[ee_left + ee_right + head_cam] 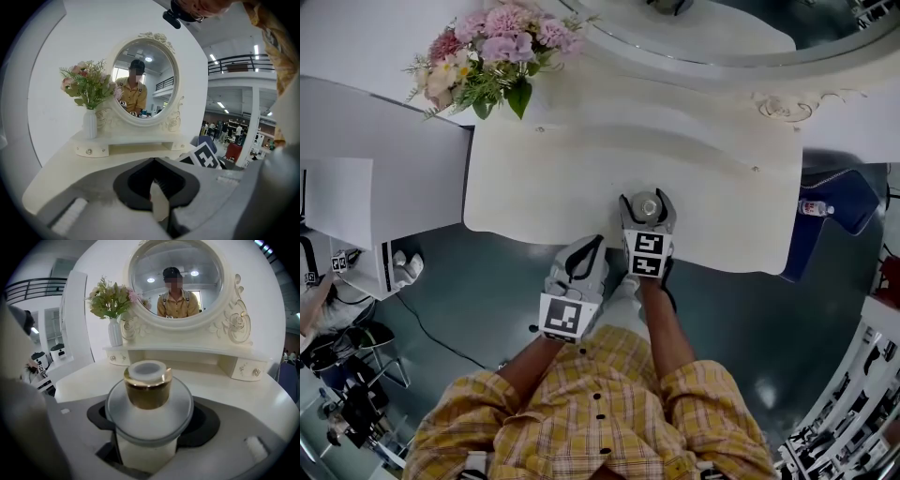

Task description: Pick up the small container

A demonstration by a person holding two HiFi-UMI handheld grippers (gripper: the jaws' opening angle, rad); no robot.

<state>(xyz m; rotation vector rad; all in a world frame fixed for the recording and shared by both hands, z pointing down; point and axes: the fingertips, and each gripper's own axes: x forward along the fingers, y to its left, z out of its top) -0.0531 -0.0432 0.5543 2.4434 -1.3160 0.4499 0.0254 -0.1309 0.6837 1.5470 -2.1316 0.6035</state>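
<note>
The small container (pixel 646 207), a frosted round jar with a gold neck and a pale cap (pixel 148 390), stands near the front edge of the white vanity table (pixel 534 187). My right gripper (pixel 647 201) has a jaw on each side of the jar. In the right gripper view the dark pads (pixel 208 420) press against its body. My left gripper (pixel 584 257) hangs just off the table's front edge, left of the right one, its jaws together with nothing between them (pixel 157 161).
A vase of pink flowers (pixel 487 56) stands at the table's back left, and an oval mirror (pixel 722 47) rises behind a raised shelf. A blue chair (pixel 839 211) with a small bottle (pixel 814 208) sits past the right edge. White cabinets (pixel 375 178) stand at the left.
</note>
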